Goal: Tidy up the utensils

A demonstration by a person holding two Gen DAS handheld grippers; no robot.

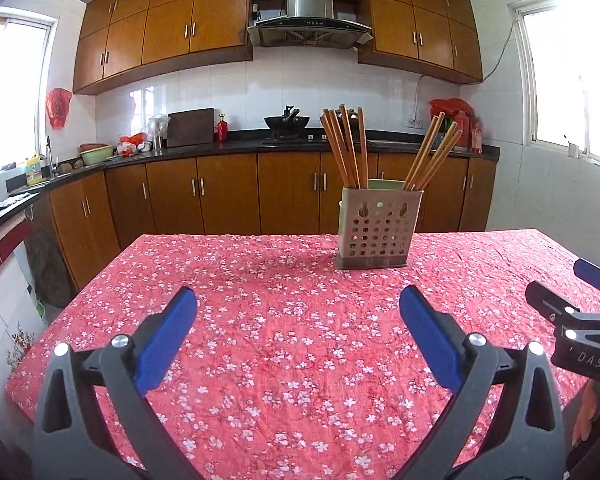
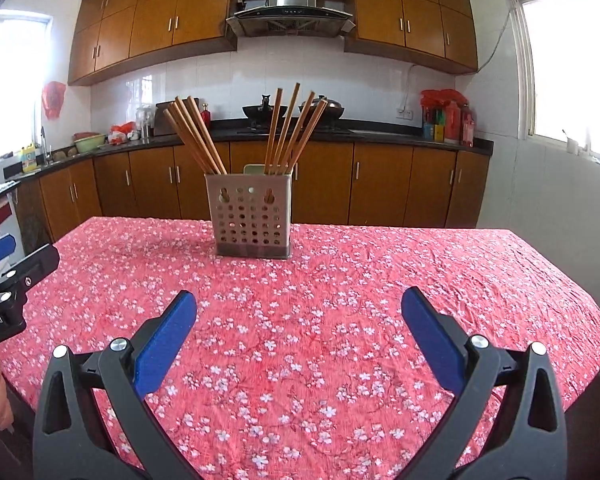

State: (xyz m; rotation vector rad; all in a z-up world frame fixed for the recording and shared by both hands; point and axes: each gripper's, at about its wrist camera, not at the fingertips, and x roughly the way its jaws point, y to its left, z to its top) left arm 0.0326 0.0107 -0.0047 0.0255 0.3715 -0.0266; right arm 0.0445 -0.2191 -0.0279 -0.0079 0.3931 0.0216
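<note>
Chopsticks [image 1: 346, 148] in holder [image 1: 376, 226], beyond both tongs [image 1: 298, 306], apparently empty

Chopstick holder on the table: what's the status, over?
Left gripper and right gripper open, empty. Chopsticks upright in two bunches in the holder. Tablecloth between bare, nothing blocking.

"DAS" in pale letters on black body of right gripper [image 1: 580, 284], seen at right edge of left wrist view. "nRobot.AI", start cut off, on black body of left gripper [image 2: 4, 258], at left edge of right wrist view.
</note>
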